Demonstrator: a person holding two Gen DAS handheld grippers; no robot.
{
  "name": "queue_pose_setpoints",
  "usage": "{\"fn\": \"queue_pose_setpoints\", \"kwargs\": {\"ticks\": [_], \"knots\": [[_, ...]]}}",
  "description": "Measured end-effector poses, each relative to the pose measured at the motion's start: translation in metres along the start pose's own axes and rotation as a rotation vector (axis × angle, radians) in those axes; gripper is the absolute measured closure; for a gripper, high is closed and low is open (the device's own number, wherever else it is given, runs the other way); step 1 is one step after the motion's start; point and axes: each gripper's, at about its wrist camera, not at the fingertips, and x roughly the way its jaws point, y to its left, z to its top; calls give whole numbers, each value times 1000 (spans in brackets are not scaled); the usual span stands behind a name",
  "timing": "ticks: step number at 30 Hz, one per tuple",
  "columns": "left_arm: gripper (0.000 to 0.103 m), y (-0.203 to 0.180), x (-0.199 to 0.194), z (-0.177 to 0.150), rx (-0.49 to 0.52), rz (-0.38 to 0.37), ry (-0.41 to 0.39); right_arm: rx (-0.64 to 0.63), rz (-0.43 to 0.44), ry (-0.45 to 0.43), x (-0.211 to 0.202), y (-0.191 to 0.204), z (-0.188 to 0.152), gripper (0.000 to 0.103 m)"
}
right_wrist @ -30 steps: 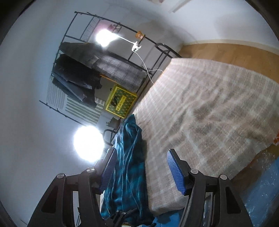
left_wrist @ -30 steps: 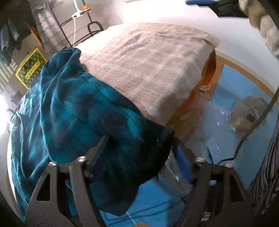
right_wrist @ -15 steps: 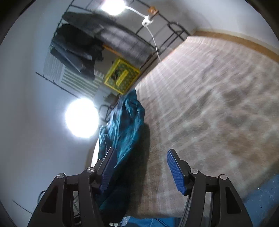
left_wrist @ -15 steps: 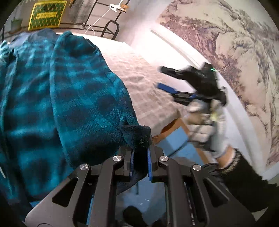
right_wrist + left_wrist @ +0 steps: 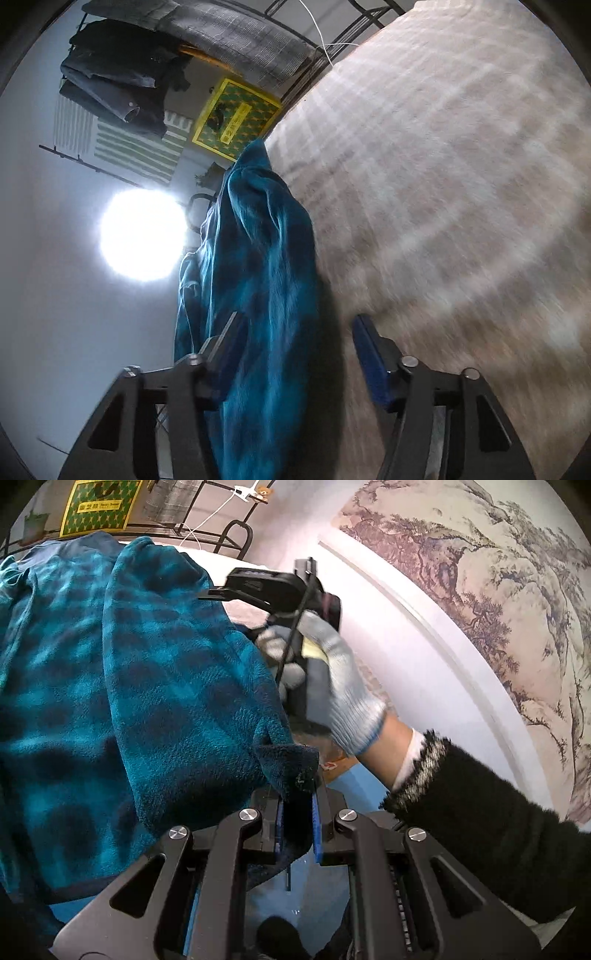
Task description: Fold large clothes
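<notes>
A large teal and dark blue checked fleece garment (image 5: 122,686) lies heaped along one side of a bed. My left gripper (image 5: 295,812) is shut on a dark corner of the garment and holds it up off the bed edge. My right gripper (image 5: 295,339) is open, with its jaws on either side of a raised fold of the same garment (image 5: 258,266), close above it. In the left wrist view the right gripper (image 5: 273,590) shows in a gloved hand just beyond the fabric edge; its fingertips are hidden there.
The bed is covered with a beige checked blanket (image 5: 443,166). A metal rack (image 5: 155,66) with hanging dark clothes and a yellow box (image 5: 236,114) stands past the bed. A bright lamp (image 5: 142,236) glares. Blue floor (image 5: 354,786) lies below the bed edge, and a wall mural (image 5: 498,590) on the right.
My left gripper closed on the garment's corner and lifted it. My right gripper stayed open and came down closer to the teal fabric, now straddling its fold.
</notes>
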Motion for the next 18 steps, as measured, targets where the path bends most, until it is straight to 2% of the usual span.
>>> {"fn": "queue_pose_setpoints", "kwargs": {"ticks": [1, 3, 4, 10, 18], "knots": [[94, 0, 1, -1, -4, 2, -6, 7, 10, 16, 6, 1, 2, 74], [94, 5, 2, -6, -26, 2, -21, 16, 2, 55, 18, 2, 3, 95], [94, 9, 3, -9, -44, 1, -27, 13, -14, 58, 21, 4, 2, 99], [94, 30, 0, -24, -149, -22, -64, -50, -69, 30, 18, 40, 6, 101], [94, 54, -23, -45, -268, -60, -147, -303, -158, -15, 23, 138, -19, 102]]}}
